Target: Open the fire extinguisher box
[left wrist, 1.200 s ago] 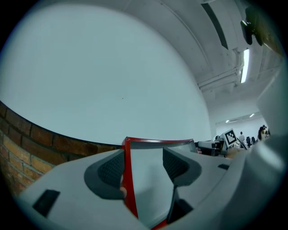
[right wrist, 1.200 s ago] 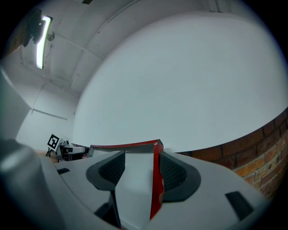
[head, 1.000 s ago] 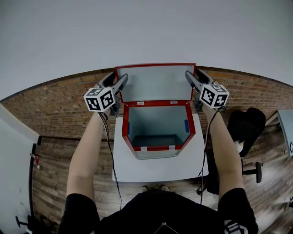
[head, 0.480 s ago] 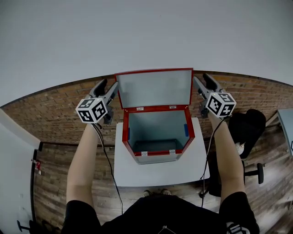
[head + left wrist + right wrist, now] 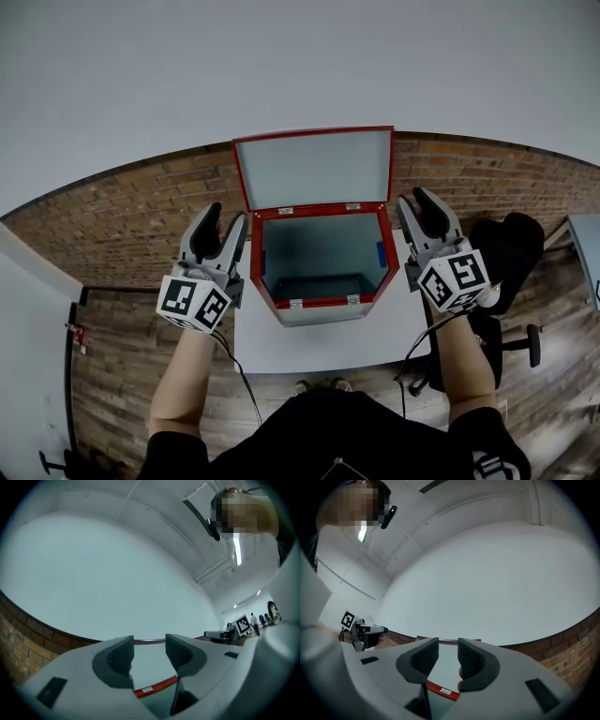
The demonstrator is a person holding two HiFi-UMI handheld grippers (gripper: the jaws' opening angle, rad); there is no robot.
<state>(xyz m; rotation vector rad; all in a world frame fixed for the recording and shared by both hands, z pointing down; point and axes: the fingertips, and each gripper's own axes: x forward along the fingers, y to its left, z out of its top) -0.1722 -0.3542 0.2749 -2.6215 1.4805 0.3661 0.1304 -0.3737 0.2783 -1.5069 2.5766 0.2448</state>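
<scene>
Head view: box (image 5: 323, 304) open, lid (image 5: 317, 169) up; table (image 5: 328, 349) margin L, R, front.

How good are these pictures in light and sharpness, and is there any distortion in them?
Head view: even, soft light, sharp, no glare; the brick band bends into an arc from the wide lens, while the open red box looks little warped. Left gripper view: black rounded corners, one bright ceiling lamp. Right gripper view: the same dark corners, the brick edge curved.

The head view looks steeply down on the surface (image 5: 328, 352). The left gripper view and right gripper view look upward from opposite sides, sharing the box lid (image 5: 316, 167).
</scene>
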